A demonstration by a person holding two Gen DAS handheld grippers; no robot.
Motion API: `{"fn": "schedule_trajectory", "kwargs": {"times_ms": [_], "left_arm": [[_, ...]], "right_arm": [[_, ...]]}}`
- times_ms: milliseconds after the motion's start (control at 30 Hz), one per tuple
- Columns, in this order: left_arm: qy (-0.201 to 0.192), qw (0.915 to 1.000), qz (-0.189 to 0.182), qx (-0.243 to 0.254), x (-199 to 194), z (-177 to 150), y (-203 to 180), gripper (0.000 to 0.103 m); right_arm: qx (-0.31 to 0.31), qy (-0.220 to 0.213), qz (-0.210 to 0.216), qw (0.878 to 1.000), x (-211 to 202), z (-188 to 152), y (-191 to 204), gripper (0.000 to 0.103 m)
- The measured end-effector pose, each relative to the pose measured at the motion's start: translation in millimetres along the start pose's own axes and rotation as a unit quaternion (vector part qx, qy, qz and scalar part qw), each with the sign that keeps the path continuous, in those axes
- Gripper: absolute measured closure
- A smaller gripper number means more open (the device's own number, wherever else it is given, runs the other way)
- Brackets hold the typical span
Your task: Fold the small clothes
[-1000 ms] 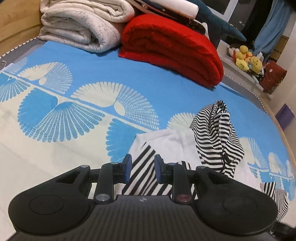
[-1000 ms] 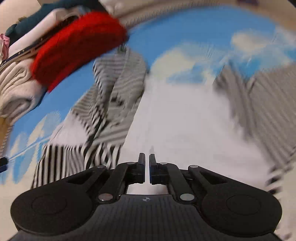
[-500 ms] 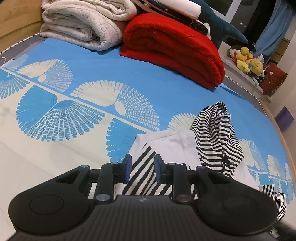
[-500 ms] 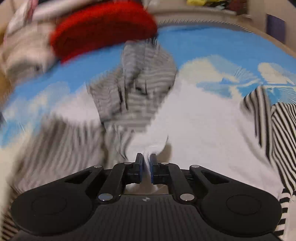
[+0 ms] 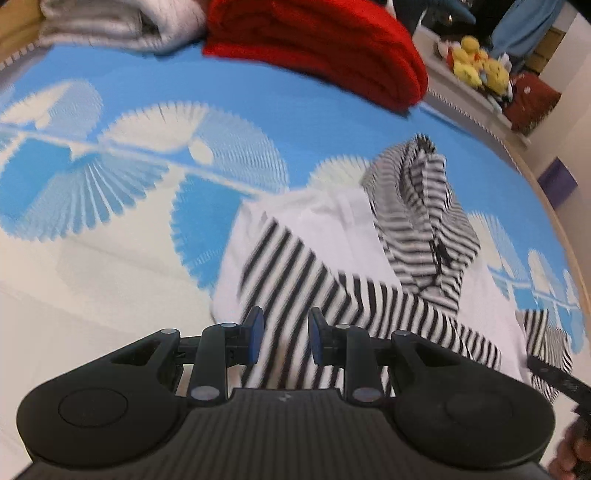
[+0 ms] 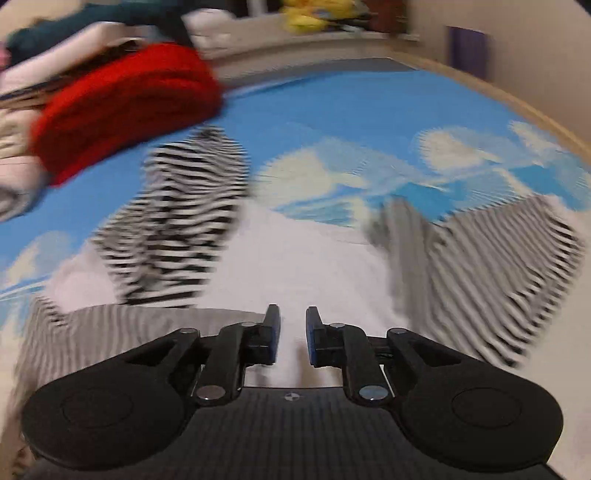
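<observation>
Striped black-and-white cotton with a white body: small hooded garment (image 5: 332,236) spread on the blue fan-patterned bed cover (image 5: 155,110), hood (image 5: 421,221) bunched up at the far side, one striped sleeve (image 5: 295,288) laid diagonally across the white panel, probably as a first inward fold. Seen from the left wrist, left hand-held gripper (image 5: 283,334) poised low over that sleeve, fingers parted with cloth visible through the gap but nothing pinched; closer to the fabric than half a second ago, gap about the same. Folded red blanket (image 5: 325,48) and pale grey one (image 5: 110,26) stacked at the head of the bed, well apart from the work. Seen from the right wrist, heavily blurred by motion: right hand-held gripper (image 6: 292,334) above the white body panel, fingers now clearly parted and empty, where half a second ago nearly closed on a pinch of white fabric; likely a release after smoothing. Other striped sleeve (image 6: 498,277) lying out to the right, not yet folded in.
</observation>
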State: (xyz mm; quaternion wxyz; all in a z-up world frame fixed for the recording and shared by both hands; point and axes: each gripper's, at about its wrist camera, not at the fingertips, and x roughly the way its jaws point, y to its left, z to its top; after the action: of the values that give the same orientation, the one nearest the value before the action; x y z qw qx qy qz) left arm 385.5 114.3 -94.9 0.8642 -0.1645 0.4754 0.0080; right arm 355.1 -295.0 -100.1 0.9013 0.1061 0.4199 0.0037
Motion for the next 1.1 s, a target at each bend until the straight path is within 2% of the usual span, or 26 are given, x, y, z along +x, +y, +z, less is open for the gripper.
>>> {"fn": "schedule_trajectory", "kwargs": {"times_ms": [67,100,133,167,200,300,367,433,467,567,667,733,967,1000,1033,1100], "left_arm": [[0.031,0.9995,-0.01,-0.003,11,-7,3,0.075],[0.056,0.9984,-0.008,-0.005,19,-12,6,0.075],[0.085,0.9964,0.007,-0.002,29,-16,9,0.075],[0.11,0.9935,0.028,0.004,38,-21,12,0.077],[0.118,0.9921,0.041,0.01,43,-24,15,0.082],[0.104,0.9935,0.043,0.02,34,-21,9,0.082],[0.089,0.9944,0.038,0.042,27,-21,-1,0.082],[0.113,0.9912,0.048,0.049,38,-28,-4,0.081],[0.124,0.9898,0.054,0.046,44,-31,-2,0.082],[0.114,0.9907,0.06,0.045,36,-27,-6,0.081],[0.074,0.9943,0.039,0.065,16,-22,-25,0.075],[0.067,0.9939,0.027,0.084,9,-22,-40,0.07],[0.04,0.9935,0.004,0.106,-11,-24,-83,0.069],[0.035,0.9934,0.002,0.109,-12,-23,-87,0.069],[0.03,0.9932,0.003,0.113,-15,-24,-92,0.069],[0.02,0.9923,0.005,0.122,-17,-26,-102,0.069]], "right_arm": [[-0.007,0.062,0.005,0.998,20,-8,1,0.07],[-0.014,0.104,-0.013,0.994,34,-16,0,0.066],[-0.018,0.129,-0.029,0.991,42,-22,-2,0.065],[-0.021,0.121,-0.032,0.992,42,-23,-3,0.065],[-0.02,0.117,-0.033,0.992,38,-20,-2,0.065],[0.001,0.086,-0.006,0.996,24,-7,-2,0.063],[-0.012,0.097,-0.019,0.995,28,-8,-2,0.06],[-0.018,0.129,-0.037,0.991,42,-16,-5,0.059],[-0.019,0.123,-0.035,0.992,41,-15,-6,0.059],[-0.006,0.109,-0.026,0.994,34,-11,-5,0.059],[0.002,0.098,-0.028,0.995,23,-7,-8,0.059],[0.011,0.086,-0.027,0.996,16,-5,-14,0.059],[0.042,0.007,-0.033,0.999,-26,14,-51,0.06],[0.043,-0.009,-0.034,0.998,-33,17,-60,0.064],[0.045,-0.022,-0.033,0.998,-39,19,-69,0.076],[0.06,-0.043,-0.031,0.997,-51,23,-93,0.087]]}}
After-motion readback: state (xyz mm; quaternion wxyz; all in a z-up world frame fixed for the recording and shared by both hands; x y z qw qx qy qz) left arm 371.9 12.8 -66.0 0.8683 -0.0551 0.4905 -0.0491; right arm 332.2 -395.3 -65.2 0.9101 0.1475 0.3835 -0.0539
